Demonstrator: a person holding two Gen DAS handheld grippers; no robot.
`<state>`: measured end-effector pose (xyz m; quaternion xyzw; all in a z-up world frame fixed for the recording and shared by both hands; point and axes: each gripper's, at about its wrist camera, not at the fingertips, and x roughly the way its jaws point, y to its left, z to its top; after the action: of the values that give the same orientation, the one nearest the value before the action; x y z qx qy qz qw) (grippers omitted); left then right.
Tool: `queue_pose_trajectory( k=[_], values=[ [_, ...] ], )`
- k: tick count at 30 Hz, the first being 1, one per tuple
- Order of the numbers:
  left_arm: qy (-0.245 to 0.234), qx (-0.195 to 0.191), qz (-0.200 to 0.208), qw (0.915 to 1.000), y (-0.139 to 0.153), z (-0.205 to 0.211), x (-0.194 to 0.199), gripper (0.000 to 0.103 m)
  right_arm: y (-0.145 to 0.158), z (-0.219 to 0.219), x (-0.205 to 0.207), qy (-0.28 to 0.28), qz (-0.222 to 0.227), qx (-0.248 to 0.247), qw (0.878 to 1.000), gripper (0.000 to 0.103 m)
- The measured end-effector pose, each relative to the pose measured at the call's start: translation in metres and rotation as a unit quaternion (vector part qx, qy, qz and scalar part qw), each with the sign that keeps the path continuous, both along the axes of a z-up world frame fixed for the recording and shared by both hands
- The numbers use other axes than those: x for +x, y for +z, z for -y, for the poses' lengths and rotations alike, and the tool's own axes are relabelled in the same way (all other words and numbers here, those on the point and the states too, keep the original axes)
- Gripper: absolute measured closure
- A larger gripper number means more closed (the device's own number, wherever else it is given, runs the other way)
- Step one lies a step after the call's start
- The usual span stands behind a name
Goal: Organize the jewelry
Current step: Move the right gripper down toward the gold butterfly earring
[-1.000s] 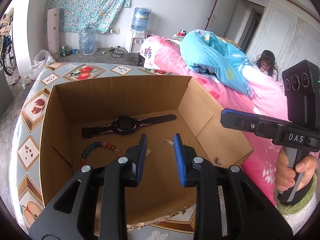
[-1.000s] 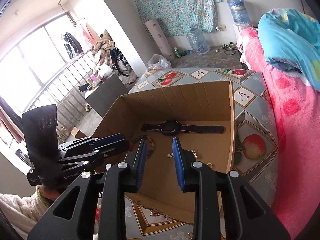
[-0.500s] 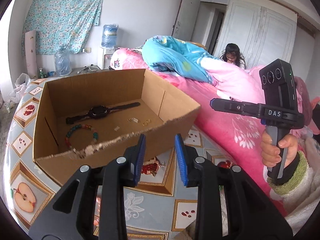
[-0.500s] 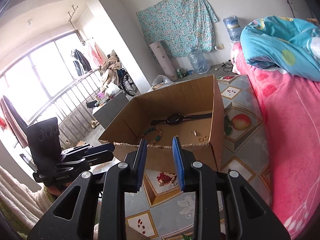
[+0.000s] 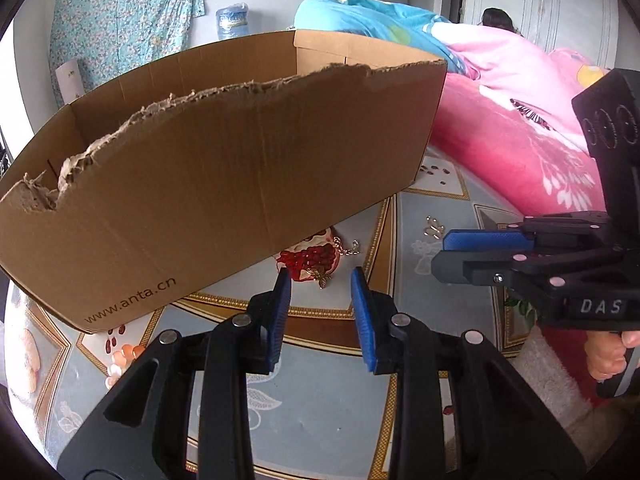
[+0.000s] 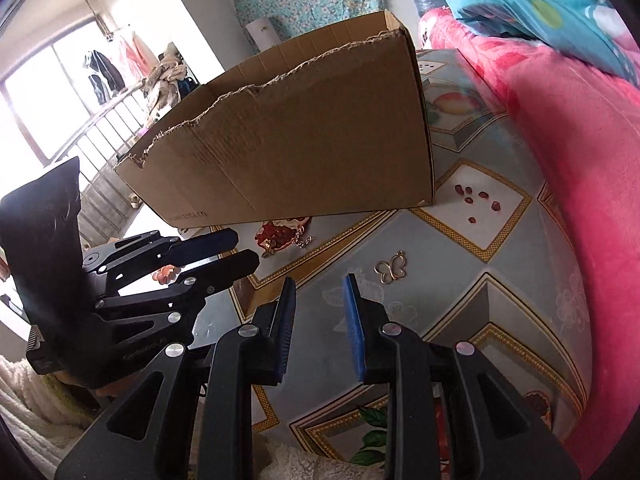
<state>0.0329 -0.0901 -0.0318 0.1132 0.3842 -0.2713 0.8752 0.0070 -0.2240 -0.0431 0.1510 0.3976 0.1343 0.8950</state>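
A brown cardboard box (image 5: 224, 176) (image 6: 304, 148) stands on the table, its torn near wall hiding the inside. In front of it lie a gold chain with a winged charm (image 5: 325, 276) (image 6: 280, 245) and a gold butterfly pendant (image 5: 434, 227) (image 6: 390, 269). A pink and orange bead string (image 5: 120, 357) (image 6: 166, 274) lies to the left. My left gripper (image 5: 319, 280) (image 6: 245, 247) is open and empty, low over the charm. My right gripper (image 6: 320, 284) (image 5: 440, 254) is open and empty, just short of the butterfly.
The table (image 5: 328, 400) (image 6: 472, 216) wears a cloth printed with fruit pictures. A pink bedspread (image 5: 516, 128) (image 6: 580, 128) with a blue quilt borders it on the right. A person (image 5: 496, 20) sits far back on the bed. A window with railings (image 6: 60, 92) is at left.
Both grippers have drawn back from over the box and sunk to the table in front of it. The watch and bracelet inside the box have gone out of sight behind its near wall.
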Motion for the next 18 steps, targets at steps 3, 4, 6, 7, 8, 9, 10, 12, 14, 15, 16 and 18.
queue_pose_trajectory(
  k=[3, 4, 6, 7, 8, 9, 10, 12, 14, 15, 16, 18],
  values=[
    [-0.003, 0.008, -0.011, 0.9999, -0.005, 0.001, 0.009, 0.074, -0.003, -0.003, 0.0, 0.002, -0.002, -0.011, 1.0, 0.079],
    [-0.004, 0.01, -0.013, 0.9999, -0.007, 0.001, 0.011, 0.074, -0.004, -0.004, 0.001, 0.001, -0.004, -0.014, 1.0, 0.079],
    [-0.004, 0.015, -0.005, 0.9999, -0.008, 0.004, 0.013, 0.075, -0.006, -0.004, 0.003, 0.001, -0.005, -0.016, 1.0, 0.079],
    [-0.005, 0.019, -0.002, 0.9998, -0.009, 0.006, 0.014, 0.078, -0.005, -0.003, 0.003, 0.0, -0.005, -0.015, 1.0, 0.079],
    [-0.007, 0.023, 0.001, 0.9997, -0.009, 0.007, 0.015, 0.081, -0.005, -0.003, 0.003, 0.001, -0.004, -0.015, 1.0, 0.079],
    [-0.01, 0.024, 0.001, 0.9997, -0.008, 0.008, 0.015, 0.083, -0.005, -0.003, 0.002, 0.0, -0.002, -0.015, 1.0, 0.079],
    [-0.014, 0.024, 0.002, 0.9996, -0.008, 0.01, 0.015, 0.086, -0.005, -0.003, 0.002, 0.0, -0.001, -0.015, 1.0, 0.079],
    [-0.024, 0.026, 0.004, 0.9994, -0.007, 0.012, 0.014, 0.09, -0.006, -0.001, 0.002, -0.002, -0.002, -0.014, 1.0, 0.079],
    [-0.039, 0.025, 0.003, 0.9989, -0.007, 0.014, 0.011, 0.091, -0.005, -0.001, -0.001, -0.005, -0.001, -0.014, 1.0, 0.079],
    [-0.044, 0.024, 0.002, 0.9987, -0.007, 0.015, 0.011, 0.092, -0.005, 0.001, -0.001, -0.007, -0.001, -0.014, 1.0, 0.079],
    [-0.049, 0.022, 0.003, 0.9986, -0.007, 0.015, 0.009, 0.092, -0.005, 0.002, -0.003, -0.009, 0.0, -0.013, 1.0, 0.079],
    [-0.056, 0.016, 0.0, 0.9983, -0.007, 0.015, 0.005, 0.092, -0.005, 0.005, -0.004, -0.013, -0.002, -0.014, 1.0, 0.079]
  ],
)
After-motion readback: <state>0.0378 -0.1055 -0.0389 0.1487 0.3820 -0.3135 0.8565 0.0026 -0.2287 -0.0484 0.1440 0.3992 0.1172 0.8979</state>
